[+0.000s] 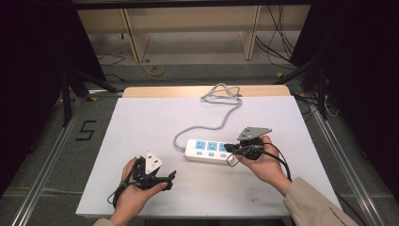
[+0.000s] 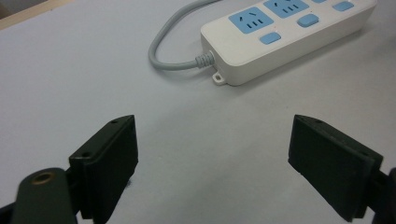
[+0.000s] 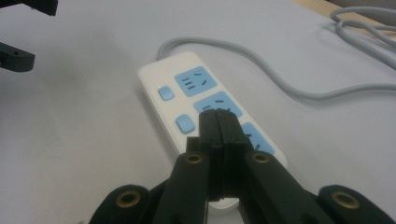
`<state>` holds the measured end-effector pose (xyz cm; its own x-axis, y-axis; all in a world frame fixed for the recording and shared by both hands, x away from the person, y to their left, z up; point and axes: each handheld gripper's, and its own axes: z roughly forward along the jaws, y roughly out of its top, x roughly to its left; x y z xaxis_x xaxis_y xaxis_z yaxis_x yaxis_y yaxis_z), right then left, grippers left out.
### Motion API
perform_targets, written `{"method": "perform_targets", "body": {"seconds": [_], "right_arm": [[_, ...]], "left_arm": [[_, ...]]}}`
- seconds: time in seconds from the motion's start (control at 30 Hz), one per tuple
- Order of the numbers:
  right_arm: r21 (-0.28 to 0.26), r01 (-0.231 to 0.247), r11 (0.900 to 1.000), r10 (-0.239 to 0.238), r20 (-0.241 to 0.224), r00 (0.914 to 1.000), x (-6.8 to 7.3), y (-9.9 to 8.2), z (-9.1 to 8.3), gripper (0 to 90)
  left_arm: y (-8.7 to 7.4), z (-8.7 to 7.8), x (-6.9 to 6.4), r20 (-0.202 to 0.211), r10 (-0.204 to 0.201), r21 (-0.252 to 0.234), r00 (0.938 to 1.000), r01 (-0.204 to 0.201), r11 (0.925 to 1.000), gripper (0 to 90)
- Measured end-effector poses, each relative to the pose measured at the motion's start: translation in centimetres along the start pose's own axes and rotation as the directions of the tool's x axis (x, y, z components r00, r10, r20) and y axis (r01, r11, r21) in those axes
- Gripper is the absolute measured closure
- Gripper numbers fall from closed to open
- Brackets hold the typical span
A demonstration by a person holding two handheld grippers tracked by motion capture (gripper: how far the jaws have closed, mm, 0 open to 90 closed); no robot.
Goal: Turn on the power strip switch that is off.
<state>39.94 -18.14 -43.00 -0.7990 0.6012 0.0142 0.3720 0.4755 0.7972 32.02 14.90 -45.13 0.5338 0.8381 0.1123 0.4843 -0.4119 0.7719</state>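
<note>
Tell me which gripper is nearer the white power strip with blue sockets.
Right. The right gripper hangs closed over the white power strip; the left gripper sits open, short of its cable end.

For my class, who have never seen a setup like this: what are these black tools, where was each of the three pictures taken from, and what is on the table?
A person sits at a table holding a hand-operated gripper in each hand. The high view looks down from above; the other two pictures come from cameras riding on each gripper. On the table lies a white power strip with blue sockets and a grey cord. The left gripper is open, holds nothing and points toward the strip. The right gripper is shut, its tips over the strip's middle socket; it holds nothing that I can see.
</note>
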Motion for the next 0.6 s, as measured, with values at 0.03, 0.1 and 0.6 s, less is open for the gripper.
{"method": "perform_targets", "body": {"seconds": [0.03,0.1,0.6], "right_arm": [[0.008,0.005,1.0,-0.005,-0.002,1.0,0.1,0.1,0.2,90.0],[0.015,0.006,0.9999,-0.006,-0.005,1.0,0.1,0.1,0.4,90.0],[0.046,0.013,0.9988,-0.012,-0.013,0.9998,0.4,0.7,1.8,90.0]], "left_arm": [[0.0,0.0,0.0,0.001,0.001,0.001,1.0,-0.001,1.0,15.5],[0.0,0.0,0.0,0.0,0.001,0.001,1.0,-0.001,1.0,15.4],[0.0,0.0,0.0,0.003,0.001,0.001,1.0,-0.001,1.0,15.5]]}}
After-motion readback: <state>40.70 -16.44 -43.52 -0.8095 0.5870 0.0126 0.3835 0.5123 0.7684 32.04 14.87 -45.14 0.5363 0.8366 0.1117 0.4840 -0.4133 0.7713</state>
